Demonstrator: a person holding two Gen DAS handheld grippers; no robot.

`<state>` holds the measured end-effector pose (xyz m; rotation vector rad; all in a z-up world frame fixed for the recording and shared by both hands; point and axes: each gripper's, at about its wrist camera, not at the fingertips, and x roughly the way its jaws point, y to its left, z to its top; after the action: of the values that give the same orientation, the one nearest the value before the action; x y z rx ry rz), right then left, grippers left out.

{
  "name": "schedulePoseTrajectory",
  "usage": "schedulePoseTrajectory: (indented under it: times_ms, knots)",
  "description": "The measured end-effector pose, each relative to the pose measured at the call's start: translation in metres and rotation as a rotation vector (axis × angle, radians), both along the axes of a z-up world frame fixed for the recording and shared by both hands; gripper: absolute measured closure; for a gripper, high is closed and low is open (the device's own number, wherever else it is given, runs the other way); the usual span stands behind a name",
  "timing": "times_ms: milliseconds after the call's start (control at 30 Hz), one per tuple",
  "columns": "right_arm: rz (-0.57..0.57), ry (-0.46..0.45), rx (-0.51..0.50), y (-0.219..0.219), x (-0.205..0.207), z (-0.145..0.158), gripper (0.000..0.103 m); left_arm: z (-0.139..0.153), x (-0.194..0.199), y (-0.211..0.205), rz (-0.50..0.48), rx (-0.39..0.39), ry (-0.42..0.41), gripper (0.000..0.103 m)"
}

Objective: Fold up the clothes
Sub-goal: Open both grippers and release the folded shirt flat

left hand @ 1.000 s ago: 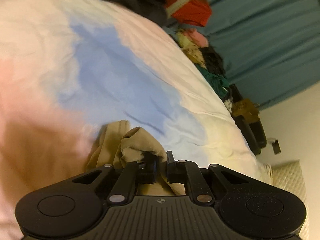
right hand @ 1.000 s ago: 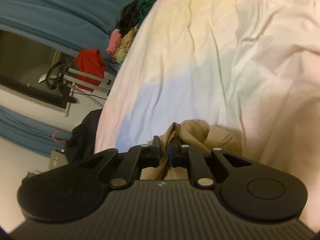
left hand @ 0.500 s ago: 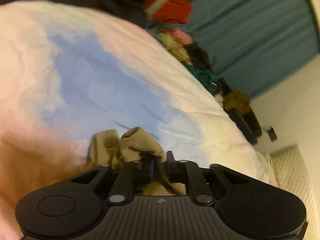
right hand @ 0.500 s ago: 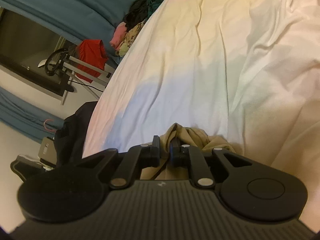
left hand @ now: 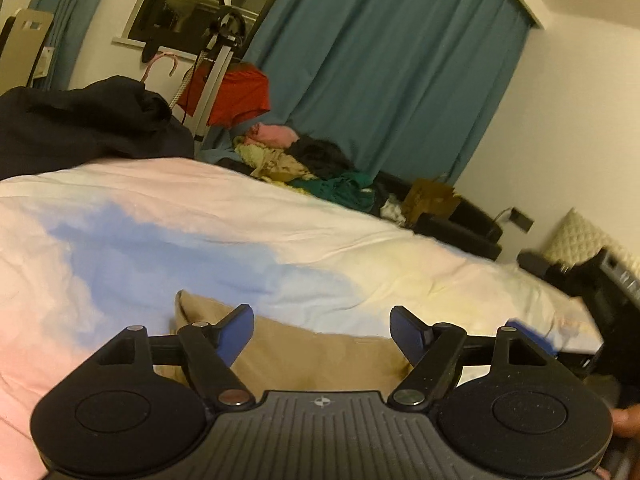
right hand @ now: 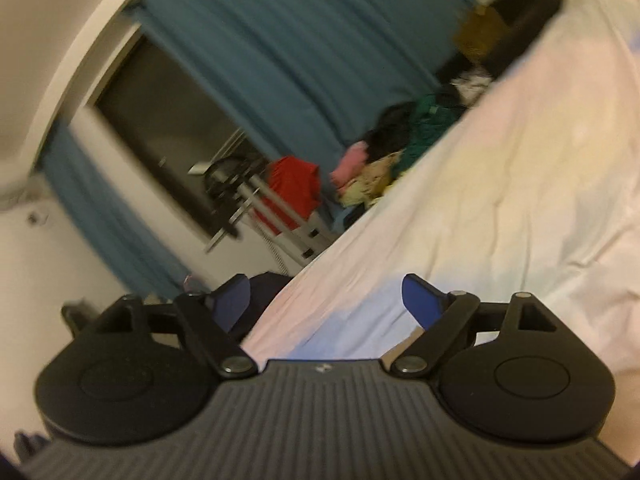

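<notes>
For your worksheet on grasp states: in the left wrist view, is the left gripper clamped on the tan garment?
No. The left gripper stands wide open, and the tan garment lies flat on the bedspread.

The tan garment (left hand: 320,356) lies spread flat and smooth on the bed (left hand: 280,236), over the pale blue patch of the cover. One rounded corner shows at its left end, and its upper edge runs straight across; its near part is hidden, and nothing grips it
</notes>
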<state>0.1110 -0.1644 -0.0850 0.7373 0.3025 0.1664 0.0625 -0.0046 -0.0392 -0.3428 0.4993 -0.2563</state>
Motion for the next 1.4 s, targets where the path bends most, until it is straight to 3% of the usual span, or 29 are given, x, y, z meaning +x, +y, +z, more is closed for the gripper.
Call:
schedulePoseTrajectory:
  times_ms: [67, 100, 167, 233, 300, 433, 600, 900, 1100, 1300, 1400]
  knots:
    - [0.061, 0.060, -0.062, 0.009, 0.014, -0.008, 0.044, -0.008, 0.002, 0.000, 0.029, 0.023, 0.016, 0.026]
    - [0.065, 0.116, -0.132, 0.016, 0.023, -0.016, 0.059, -0.012, 0.004, 0.002, 0.061, 0.042, 0.025, 0.026]
    - [0.063, 0.193, -0.270, 0.032, 0.038, -0.032, 0.077, -0.020, 0.013, 0.005, 0.096, 0.070, 0.049, 0.026]
    - [0.070, 0.262, -0.339, 0.042, 0.054, -0.050, 0.080, -0.030, 0.022, 0.009, 0.105, 0.091, 0.076, 0.026]
    - [0.089, 0.322, -0.327, 0.045, 0.069, -0.066, 0.086, -0.039, 0.028, 0.012, 0.126, 0.115, 0.098, 0.027]
    - [0.092, 0.348, -0.328, 0.045, 0.069, -0.072, 0.089, -0.049, 0.033, 0.014, 0.145, 0.124, 0.141, 0.029]
    - [0.096, 0.288, -0.346, 0.051, 0.026, -0.042, 0.086, -0.034, 0.017, 0.017, 0.149, 0.116, 0.113, 0.029]
    - [0.118, 0.245, -0.406, 0.053, -0.031, -0.020, 0.085, -0.014, -0.048, -0.009, 0.020, 0.220, 0.094, 0.029]
    - [0.144, 0.349, -0.468, 0.061, -0.021, -0.045, 0.085, -0.040, -0.044, -0.020, 0.028, 0.322, 0.193, 0.027]
    - [0.151, 0.386, -0.420, 0.056, -0.017, -0.055, 0.086, -0.042, -0.046, -0.020, 0.022, 0.343, 0.210, 0.026]
    - [0.145, 0.389, -0.390, 0.054, -0.018, -0.056, 0.086, -0.033, -0.053, -0.013, 0.027, 0.315, 0.223, 0.026]
